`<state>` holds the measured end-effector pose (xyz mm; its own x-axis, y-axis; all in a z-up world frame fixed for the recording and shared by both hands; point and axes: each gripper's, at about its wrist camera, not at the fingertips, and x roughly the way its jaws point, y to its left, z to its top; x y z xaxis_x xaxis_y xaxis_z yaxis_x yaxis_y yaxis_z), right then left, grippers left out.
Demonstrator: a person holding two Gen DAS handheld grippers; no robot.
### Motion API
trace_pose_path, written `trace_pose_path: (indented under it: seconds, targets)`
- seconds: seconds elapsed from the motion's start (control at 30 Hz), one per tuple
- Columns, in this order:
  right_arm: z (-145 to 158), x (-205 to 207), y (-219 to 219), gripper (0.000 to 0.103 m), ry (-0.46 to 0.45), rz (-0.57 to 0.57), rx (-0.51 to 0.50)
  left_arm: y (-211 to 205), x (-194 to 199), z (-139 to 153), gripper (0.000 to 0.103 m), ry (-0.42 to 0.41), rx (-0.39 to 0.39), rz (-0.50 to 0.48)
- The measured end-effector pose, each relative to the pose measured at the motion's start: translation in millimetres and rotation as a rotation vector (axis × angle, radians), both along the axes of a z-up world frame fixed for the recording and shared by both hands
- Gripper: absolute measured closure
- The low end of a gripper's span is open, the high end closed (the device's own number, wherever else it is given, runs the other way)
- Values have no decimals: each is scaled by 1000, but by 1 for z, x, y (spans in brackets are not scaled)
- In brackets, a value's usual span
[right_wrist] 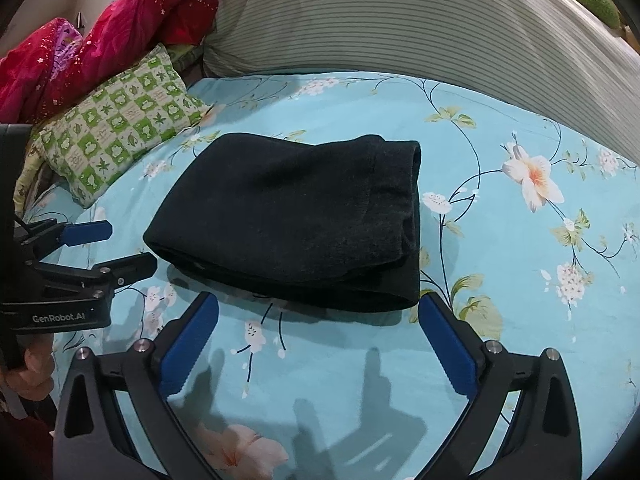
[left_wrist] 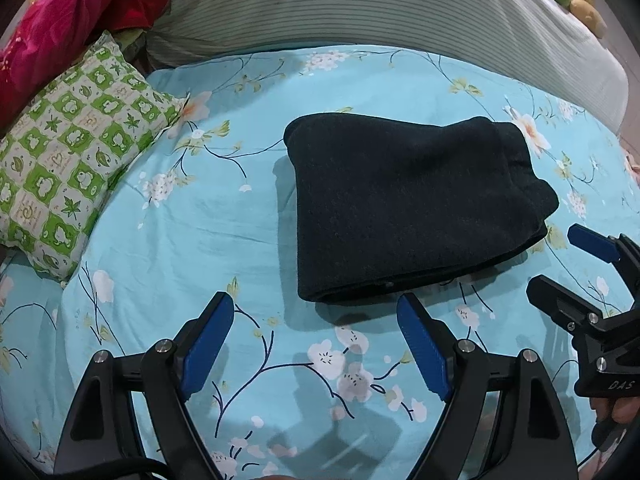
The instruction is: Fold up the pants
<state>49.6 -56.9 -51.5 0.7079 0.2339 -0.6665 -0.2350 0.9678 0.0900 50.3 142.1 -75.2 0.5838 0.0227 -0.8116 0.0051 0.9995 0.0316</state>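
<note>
The dark navy pants (left_wrist: 412, 208) lie folded into a compact stack on the light blue floral bedsheet (left_wrist: 200, 216); they also show in the right wrist view (right_wrist: 296, 220). My left gripper (left_wrist: 316, 308) is open and empty, held above the sheet just short of the stack's near edge. My right gripper (right_wrist: 318, 308) is open and empty, just short of the same edge. Each gripper shows in the other's view: the right one (left_wrist: 560, 256) at the right, the left one (right_wrist: 120, 244) at the left, both apart from the pants.
A green and white checked pillow (left_wrist: 76, 160) lies at the left on the sheet. A red and pink blanket (left_wrist: 72, 16) is bunched at the back left. A grey striped bolster (left_wrist: 360, 4) runs along the far side of the bed.
</note>
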Motion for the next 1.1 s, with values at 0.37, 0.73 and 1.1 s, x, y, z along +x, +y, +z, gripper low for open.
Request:
trace_pose_path:
  seconds: [0.37,0.73,1.1]
  targets:
    - [-6,1,6,3,11,2,2,0,0,-4,19,6,7,-2]
    - [-8,1,12,3,10,2,2,0,0,-4,18,9,8,-3]
    - [-9,1,11,3,9,-3,2,-1,0,-5,18,12,12,-7]
